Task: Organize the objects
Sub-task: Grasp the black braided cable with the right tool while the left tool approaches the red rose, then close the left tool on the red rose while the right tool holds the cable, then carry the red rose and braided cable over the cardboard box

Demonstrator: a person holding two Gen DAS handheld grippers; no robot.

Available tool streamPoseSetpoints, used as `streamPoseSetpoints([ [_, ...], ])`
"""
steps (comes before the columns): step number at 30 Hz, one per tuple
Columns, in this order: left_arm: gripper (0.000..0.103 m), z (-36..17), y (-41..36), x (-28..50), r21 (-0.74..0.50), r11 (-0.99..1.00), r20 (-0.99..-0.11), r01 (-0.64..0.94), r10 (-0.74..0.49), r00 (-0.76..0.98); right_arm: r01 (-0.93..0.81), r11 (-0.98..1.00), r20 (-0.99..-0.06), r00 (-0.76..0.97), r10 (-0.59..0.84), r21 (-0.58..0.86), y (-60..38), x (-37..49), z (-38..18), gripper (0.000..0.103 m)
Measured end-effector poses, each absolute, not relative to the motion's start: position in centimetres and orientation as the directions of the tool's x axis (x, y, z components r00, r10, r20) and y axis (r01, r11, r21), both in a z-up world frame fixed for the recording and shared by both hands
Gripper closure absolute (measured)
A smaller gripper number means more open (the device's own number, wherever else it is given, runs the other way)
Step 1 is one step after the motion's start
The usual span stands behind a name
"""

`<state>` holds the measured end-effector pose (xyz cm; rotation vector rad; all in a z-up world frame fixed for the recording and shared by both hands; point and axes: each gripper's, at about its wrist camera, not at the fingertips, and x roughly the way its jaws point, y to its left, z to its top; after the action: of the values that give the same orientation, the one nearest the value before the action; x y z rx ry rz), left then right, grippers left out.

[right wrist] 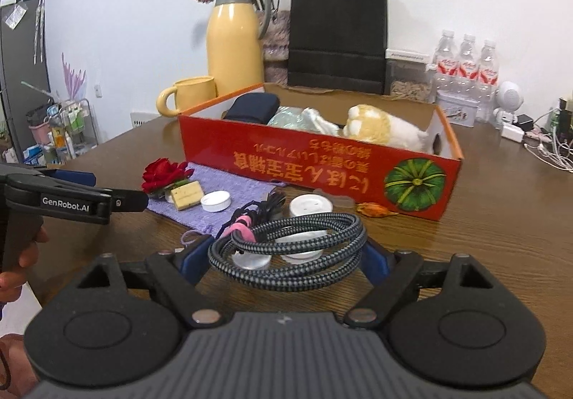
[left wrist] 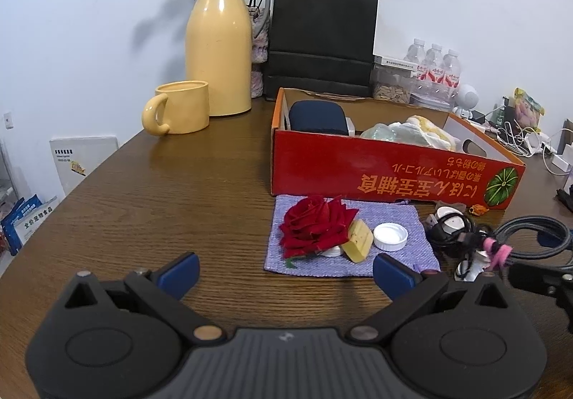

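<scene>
A red cardboard box [left wrist: 386,166] [right wrist: 315,162] on the wooden table holds a dark pouch [left wrist: 317,116], plastic wrap and a plush toy [right wrist: 379,127]. In front of it a purple cloth [left wrist: 343,245] [right wrist: 222,198] carries a red rose [left wrist: 315,223] [right wrist: 164,173], a yellow block [left wrist: 358,241] [right wrist: 186,196] and a white lid [left wrist: 390,236] [right wrist: 215,201]. My left gripper [left wrist: 286,272] is open and empty, just short of the cloth. My right gripper [right wrist: 286,257] is open around a coiled braided cable [right wrist: 290,248] [left wrist: 530,238] with a pink tie, not clamped on it.
A yellow thermos [left wrist: 218,44], a yellow mug [left wrist: 179,107], dried flowers and a black paper bag [left wrist: 322,37] stand behind the box. Water bottles [right wrist: 465,66], a white robot figure and chargers lie at the right. White round pucks [right wrist: 309,205] lie beside the cable.
</scene>
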<state>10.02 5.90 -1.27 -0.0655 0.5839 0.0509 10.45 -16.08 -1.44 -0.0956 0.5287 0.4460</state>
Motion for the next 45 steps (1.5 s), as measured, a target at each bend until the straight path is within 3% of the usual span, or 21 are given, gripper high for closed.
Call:
streamPoseSetpoints([
  [14, 0.0, -0.8, 5.7, 13.5, -0.085, 0.99, -0.537, -0.113, 0.05, 0.842, -0.358, 0.932, -0.465, 0.816, 0.343, 0.06, -19.7, 10.5, -1.4, 0.019],
  [17, 0.006, -0.9, 6.2, 14.5, -0.132, 0.984, -0.538, -0.123, 0.033, 0.842, -0.348, 0.935, -0.464, 0.819, 0.338, 0.067, -20.1, 10.6, -1.5, 0.019],
  [20, 0.03, -1.2, 6.7, 15.5, -0.186, 0.976, -0.568, -0.111, -0.015, 0.823, -0.34, 0.938, -0.465, 0.82, 0.333, 0.073, -20.3, 10.8, -1.6, 0.019],
  [21, 0.047, -1.3, 6.8, 15.7, -0.205, 0.974, -0.577, -0.1, -0.037, 0.816, -0.338, 0.938, -0.464, 0.821, 0.332, 0.075, -20.4, 10.8, -1.6, 0.019],
  [22, 0.057, -1.5, 6.9, 15.8, -0.22, 0.971, -0.586, -0.095, -0.054, 0.809, -0.337, 0.939, -0.464, 0.821, 0.332, 0.076, -20.4, 10.8, -1.7, 0.019],
  [24, 0.062, -1.6, 7.0, 15.7, -0.228, 0.968, -0.587, -0.104, -0.052, 0.808, -0.333, 0.939, -0.464, 0.821, 0.331, 0.081, -20.6, 10.9, -1.7, 0.019],
  [45, 0.063, 1.8, 4.8, 14.3, -0.183, 0.981, -0.479, -0.061, -0.034, 0.877, -0.327, 0.94, -0.39, 0.856, 0.338, 0.097, -20.8, 11.6, 0.0, 0.019],
])
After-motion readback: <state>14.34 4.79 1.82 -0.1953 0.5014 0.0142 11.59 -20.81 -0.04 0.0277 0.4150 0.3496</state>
